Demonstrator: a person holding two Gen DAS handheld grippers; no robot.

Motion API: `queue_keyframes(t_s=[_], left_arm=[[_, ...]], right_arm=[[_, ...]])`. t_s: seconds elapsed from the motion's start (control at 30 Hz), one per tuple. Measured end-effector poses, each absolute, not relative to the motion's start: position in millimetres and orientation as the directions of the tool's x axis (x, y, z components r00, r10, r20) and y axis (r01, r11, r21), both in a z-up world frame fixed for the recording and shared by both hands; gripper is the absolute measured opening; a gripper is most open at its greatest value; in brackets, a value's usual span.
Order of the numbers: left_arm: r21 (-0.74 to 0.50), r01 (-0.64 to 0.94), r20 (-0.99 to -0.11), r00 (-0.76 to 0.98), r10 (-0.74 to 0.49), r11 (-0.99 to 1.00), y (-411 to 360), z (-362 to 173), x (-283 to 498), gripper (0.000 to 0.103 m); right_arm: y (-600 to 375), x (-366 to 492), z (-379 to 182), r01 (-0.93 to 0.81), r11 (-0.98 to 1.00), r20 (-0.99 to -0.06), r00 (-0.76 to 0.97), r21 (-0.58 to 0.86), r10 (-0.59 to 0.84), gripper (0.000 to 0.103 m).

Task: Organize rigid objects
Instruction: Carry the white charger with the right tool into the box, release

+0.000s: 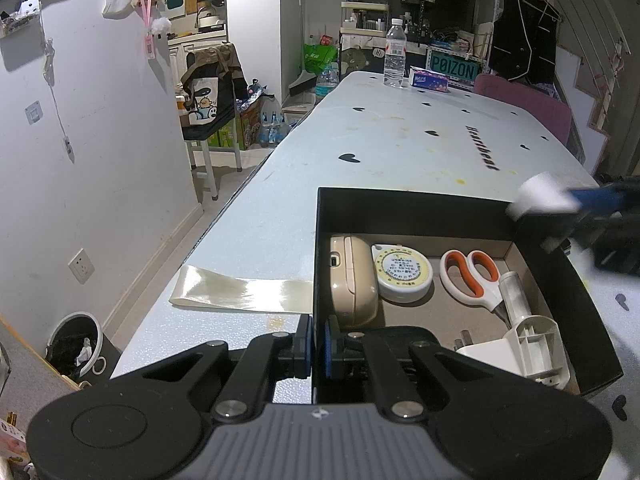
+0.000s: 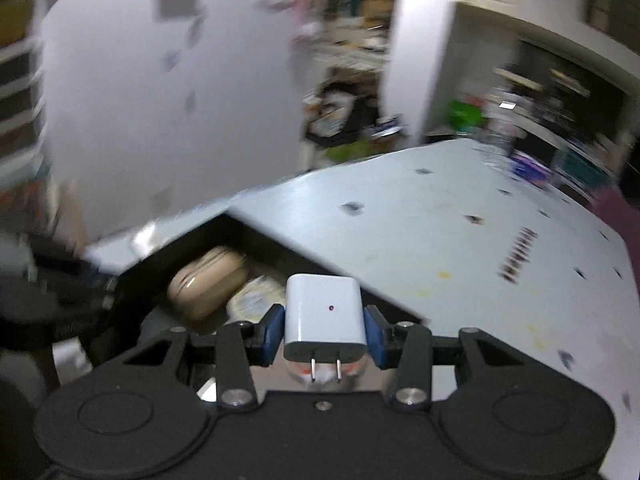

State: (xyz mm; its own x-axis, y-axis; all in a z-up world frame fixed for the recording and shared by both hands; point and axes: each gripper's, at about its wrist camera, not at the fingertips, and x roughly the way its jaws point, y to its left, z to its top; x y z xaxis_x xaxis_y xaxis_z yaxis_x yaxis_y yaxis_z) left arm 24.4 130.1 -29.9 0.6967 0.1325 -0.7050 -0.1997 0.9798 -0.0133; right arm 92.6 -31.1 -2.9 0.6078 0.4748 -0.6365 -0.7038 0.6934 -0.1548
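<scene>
Right gripper (image 2: 325, 334), lower centre of frame, clamps a white rectangular plastic plug adapter (image 2: 325, 314) squarely between its blue pads, prongs pointing toward camera.

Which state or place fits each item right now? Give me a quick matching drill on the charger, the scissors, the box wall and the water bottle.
Things:
1. white charger
2. scissors
3. black box
4. water bottle

States:
A. lying inside the box
B. standing at the table's far end
C. held in the right gripper
D. near wall pinched by the left gripper

Pairs: 1-C, 2-A, 3-D, 4-B
</scene>
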Motion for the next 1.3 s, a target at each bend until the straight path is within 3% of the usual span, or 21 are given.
queue_keyframes(t_s=[0.23, 0.37, 0.43, 0.57, 0.83, 1.07, 1.3], left_arm=[[-0.015, -0.198, -0.705, 0.698, 0.131, 0.980, 131.6, -30.0, 23.8, 0.006], [-0.019, -0.198, -0.705, 0.698, 0.127, 0.980, 132.5, -29.9, 23.6, 0.006], [-0.020, -0.198, -0.705, 0.698, 0.127, 0.980, 132.7, -29.8, 23.6, 0.006], [-0.021, -0.198, -0.705, 0.698, 0.126, 0.980, 132.8, -29.8, 23.5, 0.006], [-0.018, -0.197, -0.705, 0.698, 0.128, 0.980, 132.8, -29.8, 23.5, 0.006], [-0.020, -0.197, -0.705, 0.698, 0.126, 0.980, 132.8, -29.8, 23.5, 0.006], [-0.020, -0.197, -0.705, 0.698, 0.126, 0.980, 132.9, -29.7, 23.5, 0.006]], right_arm=[[0.6, 84.0, -30.9, -0.797, 0.568, -0.707, 0.522, -0.206, 0.477, 0.044], [-8.0, 84.8, -24.3, -0.786, 0.601, -0.695, 0.513, -0.146, 0.504, 0.055], [-18.4, 95.4, -16.1, -0.748, 0.662, -0.685, 0.503, -0.039, 0.528, 0.052], [-31.3, 116.5, -11.3, -0.651, 0.746, -0.696, 0.470, 0.142, 0.543, 0.037], [-24.0, 114.6, -21.3, -0.638, 0.749, -0.719, 0.437, 0.176, 0.541, 0.022], [-17.7, 106.3, -24.7, -0.656, 0.740, -0.748, 0.414, 0.151, 0.519, 0.021], [-30.2, 87.4, -4.9, -0.635, 0.761, -0.728, 0.458, 0.133, 0.510, 0.031]])
